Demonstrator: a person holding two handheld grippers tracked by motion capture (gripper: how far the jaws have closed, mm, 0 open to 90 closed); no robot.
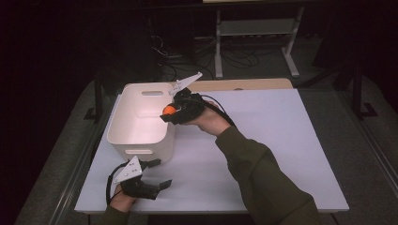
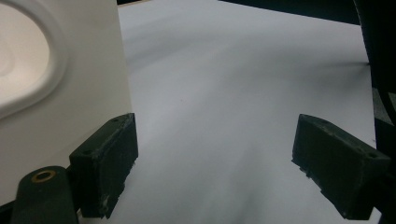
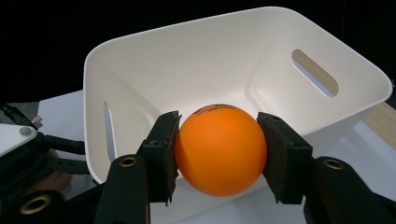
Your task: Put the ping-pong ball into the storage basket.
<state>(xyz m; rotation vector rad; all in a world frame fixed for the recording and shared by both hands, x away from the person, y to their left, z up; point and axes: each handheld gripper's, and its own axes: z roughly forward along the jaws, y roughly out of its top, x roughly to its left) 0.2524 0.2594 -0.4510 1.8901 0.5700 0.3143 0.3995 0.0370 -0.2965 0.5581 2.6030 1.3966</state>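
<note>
Right gripper view: smooth, round orange ball [image 3: 220,149] pinched between both pads of right gripper [image 3: 219,154], just over rim of glossy white plastic bin [image 3: 187,60]; beside bin, left gripper [image 1: 157,173] gaping wide, empty.

Your right gripper [image 1: 168,114] holds the ball [image 1: 168,109] over the right rim of the bin [image 1: 141,136], which stands on the table [image 1: 263,140] at its left (far half). Your left gripper [image 1: 157,173] rests just before the bin.
</note>
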